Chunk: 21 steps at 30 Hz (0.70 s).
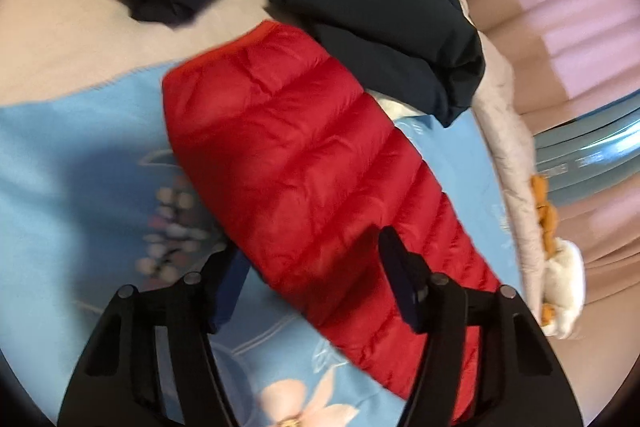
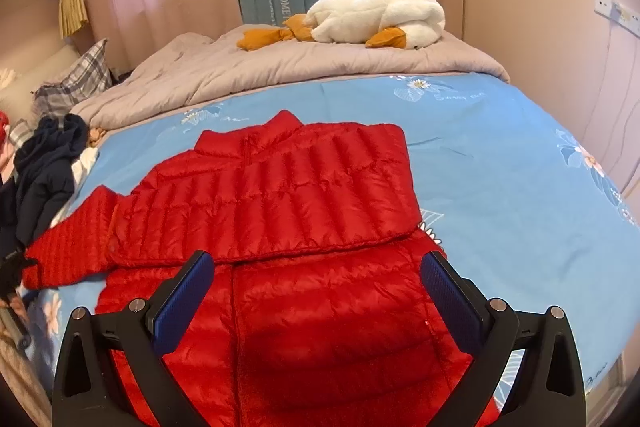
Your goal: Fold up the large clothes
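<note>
A red quilted down jacket [image 2: 280, 211] lies flat on the blue flowered bedsheet [image 2: 500, 163]. Its right sleeve is folded across the chest; its left sleeve [image 2: 68, 247] sticks out to the left. My right gripper [image 2: 318, 267] is open and empty, hovering over the jacket's lower body. In the left wrist view the left sleeve [image 1: 312, 167] runs diagonally across the sheet. My left gripper [image 1: 312, 255] is open and straddles the sleeve close above it, nothing held. The left gripper's tip shows at the right wrist view's left edge [image 2: 12, 267].
A pile of dark navy clothes [image 1: 380, 39] lies just beyond the sleeve cuff, also at the left in the right wrist view [image 2: 48, 171]. A grey quilt [image 2: 280, 67] and a white plush goose [image 2: 380, 15] lie at the head of the bed. Curtains hang behind.
</note>
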### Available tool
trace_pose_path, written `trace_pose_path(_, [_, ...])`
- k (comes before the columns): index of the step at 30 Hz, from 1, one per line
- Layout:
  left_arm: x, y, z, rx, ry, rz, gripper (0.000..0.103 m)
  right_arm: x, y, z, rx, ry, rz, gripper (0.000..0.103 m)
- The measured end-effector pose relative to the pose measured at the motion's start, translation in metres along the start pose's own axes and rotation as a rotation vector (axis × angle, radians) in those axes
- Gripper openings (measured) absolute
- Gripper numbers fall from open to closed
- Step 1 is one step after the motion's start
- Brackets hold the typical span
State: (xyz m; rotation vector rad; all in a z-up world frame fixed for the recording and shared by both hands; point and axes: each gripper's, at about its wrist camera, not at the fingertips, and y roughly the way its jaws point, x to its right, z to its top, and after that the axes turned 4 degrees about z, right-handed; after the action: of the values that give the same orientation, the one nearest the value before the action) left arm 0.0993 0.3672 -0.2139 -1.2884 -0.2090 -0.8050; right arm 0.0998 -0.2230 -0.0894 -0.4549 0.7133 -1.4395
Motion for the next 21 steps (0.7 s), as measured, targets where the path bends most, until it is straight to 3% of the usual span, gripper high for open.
trace_pose_path(1, [-0.001,0.002,0.0,0.01,-0.004,-0.001,0.056,0.001,0.0,0.0,-0.002,0.001,0.0,0.102])
trace_pose_path(3, [0.0,0.002,0.0,0.029,0.003,0.02,0.036,0.001,0.0,0.0,-0.004,0.002,-0.001,0.102])
trace_pose_path(4, [-0.001,0.001,0.0,0.03,0.001,0.017,0.016,0.001,0.0,0.0,-0.002,0.002,-0.002,0.102])
trace_pose_path(5, [-0.003,0.001,0.0,0.022,-0.004,0.005,0.01,0.001,-0.001,0.0,0.0,0.0,-0.003,0.102])
trace_pose_path(9, [0.0,-0.013,-0.004,0.07,0.018,0.025,0.006,0.004,-0.005,0.0,0.011,0.002,-0.007,0.102])
trace_pose_path(15, [0.048,-0.056,-0.01,0.186,0.171,0.013,0.004,0.008,-0.01,0.001,0.024,0.012,0.004,0.102])
trace_pose_path(21, [0.087,-0.105,-0.017,0.274,0.238,-0.078,0.004,0.016,-0.019,0.0,0.046,0.024,0.011,0.102])
